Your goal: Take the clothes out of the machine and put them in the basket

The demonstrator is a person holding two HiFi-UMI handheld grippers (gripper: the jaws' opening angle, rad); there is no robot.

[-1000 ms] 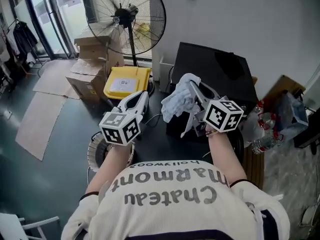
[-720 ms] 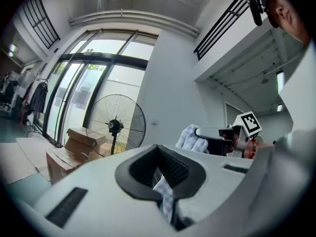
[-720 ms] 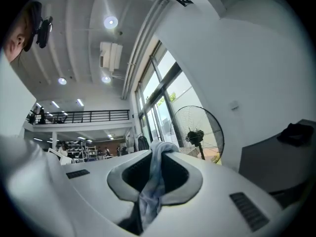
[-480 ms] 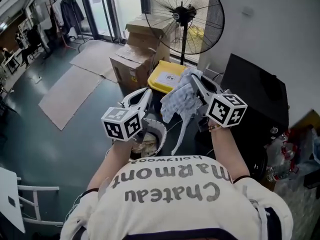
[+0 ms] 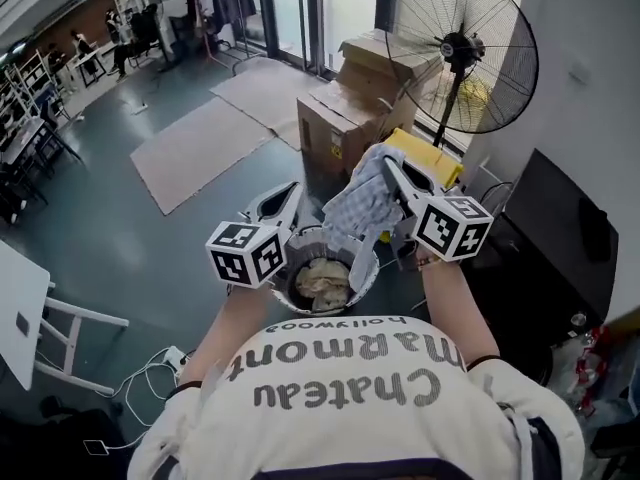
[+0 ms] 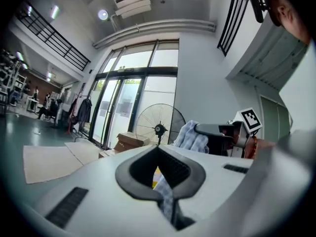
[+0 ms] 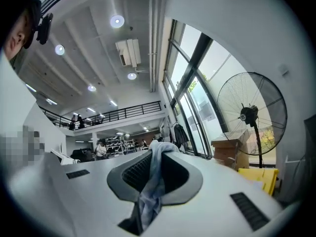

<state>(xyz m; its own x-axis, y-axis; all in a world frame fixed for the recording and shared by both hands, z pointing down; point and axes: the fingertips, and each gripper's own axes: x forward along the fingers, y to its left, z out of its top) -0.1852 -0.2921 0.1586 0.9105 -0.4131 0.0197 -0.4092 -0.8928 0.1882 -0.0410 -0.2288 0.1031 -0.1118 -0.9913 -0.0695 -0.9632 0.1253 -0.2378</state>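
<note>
Right gripper [image 5: 390,173] has its jaws clamped on a light checked cloth [image 5: 358,203]. The fabric is bunched over the jaw tips, and its own view shows a fold pinched down the middle. Left gripper [image 5: 285,196] is just beside it, level, jaws drawn close together with nothing in them. A strip of checked fabric shows through their slit in the left gripper view, but in the head view this gripper is clear of the cloth. Both are held out in front of the person's white printed shirt [image 5: 340,388].

Directly below sits a round white basket [image 5: 362,286] on the dark floor, with crumpled pale clothes [image 5: 322,280] already inside. The cloth hangs over the basket's far right side, and one thin strip dangles down by the rim. I can't tell whether it touches.

Left of the person are a white table corner [image 5: 20,318] and loose cables [image 5: 150,378]. At right is a black cabinet [image 5: 560,228].

Beyond the basket are a cardboard box [image 5: 345,133] and a yellow box [image 5: 430,158], just beside each other. A big standing fan [image 5: 462,53] is behind them, by the white wall. Flat cardboard sheets [image 5: 200,143] lie on the floor further left, with glass doors at the back.
</note>
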